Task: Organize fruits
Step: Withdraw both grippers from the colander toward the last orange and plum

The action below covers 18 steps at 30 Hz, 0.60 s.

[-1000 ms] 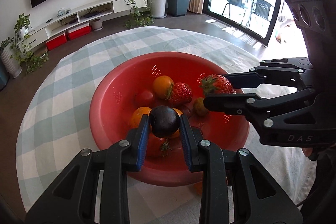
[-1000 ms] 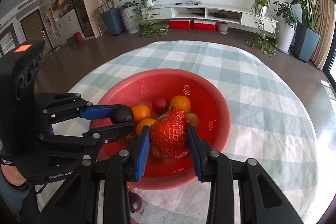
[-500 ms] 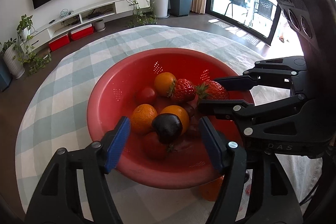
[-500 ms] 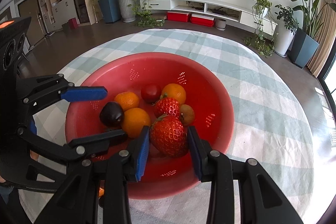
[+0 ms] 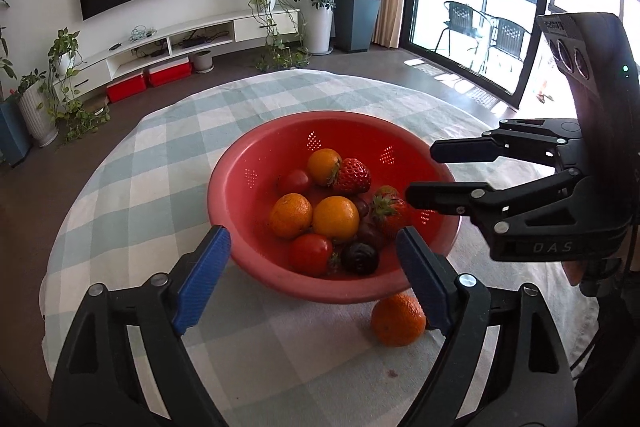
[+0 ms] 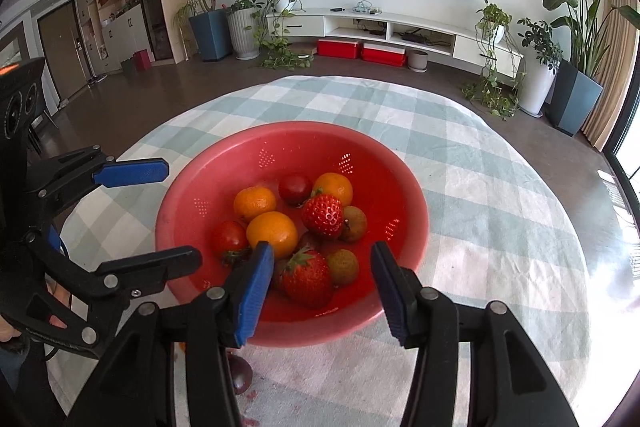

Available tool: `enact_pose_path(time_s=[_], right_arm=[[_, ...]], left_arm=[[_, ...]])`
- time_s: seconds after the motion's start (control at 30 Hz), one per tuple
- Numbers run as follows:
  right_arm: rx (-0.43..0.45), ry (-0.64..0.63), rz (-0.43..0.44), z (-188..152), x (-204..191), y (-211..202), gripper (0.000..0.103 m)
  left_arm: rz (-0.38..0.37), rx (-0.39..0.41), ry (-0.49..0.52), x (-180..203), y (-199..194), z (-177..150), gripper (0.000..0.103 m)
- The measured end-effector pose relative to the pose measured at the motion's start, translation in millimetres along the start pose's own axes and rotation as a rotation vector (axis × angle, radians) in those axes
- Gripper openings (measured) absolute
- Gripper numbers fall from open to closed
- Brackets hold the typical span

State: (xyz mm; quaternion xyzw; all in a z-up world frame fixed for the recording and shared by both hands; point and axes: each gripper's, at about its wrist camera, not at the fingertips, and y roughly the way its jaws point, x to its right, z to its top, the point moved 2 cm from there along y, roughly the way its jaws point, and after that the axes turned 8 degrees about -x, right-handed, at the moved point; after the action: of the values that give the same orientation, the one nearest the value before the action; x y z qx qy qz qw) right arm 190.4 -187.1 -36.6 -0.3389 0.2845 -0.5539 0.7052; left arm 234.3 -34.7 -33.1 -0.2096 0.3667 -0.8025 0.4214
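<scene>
Your left gripper (image 5: 314, 265) hangs over the near rim of the red colander (image 5: 240, 227), its jaws opening wide with nothing pressed between the blue pads; the dark plum (image 5: 360, 258) lies loose in the colander beside a tomato (image 5: 311, 253) and two oranges (image 5: 335, 218). Your right gripper (image 6: 322, 285) is also opening, and the big strawberry (image 6: 306, 277) rests free on the colander floor between its pads, next to a brownish lychee (image 6: 343, 266). A second strawberry (image 6: 323, 215) lies further in. One orange (image 5: 397, 321) is outside on the checked surface (image 5: 160, 147), close to the colander's near wall, by your left gripper's right finger.
</scene>
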Motion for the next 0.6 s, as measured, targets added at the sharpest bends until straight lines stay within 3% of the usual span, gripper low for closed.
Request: enact_pose_path(time_s=[0.23, 0.6], right_arm=[[0.026, 0.023, 0.063, -37, -1, -32, 0.058], [-0.071, -0.080, 0.134, -71, -38, 0, 0.058]], left_arm=[[-0.008, -0.036, 0.023, 6, -14, -35, 0.089], [-0.002, -0.016, -0.010, 14, -17, -67, 0.089]])
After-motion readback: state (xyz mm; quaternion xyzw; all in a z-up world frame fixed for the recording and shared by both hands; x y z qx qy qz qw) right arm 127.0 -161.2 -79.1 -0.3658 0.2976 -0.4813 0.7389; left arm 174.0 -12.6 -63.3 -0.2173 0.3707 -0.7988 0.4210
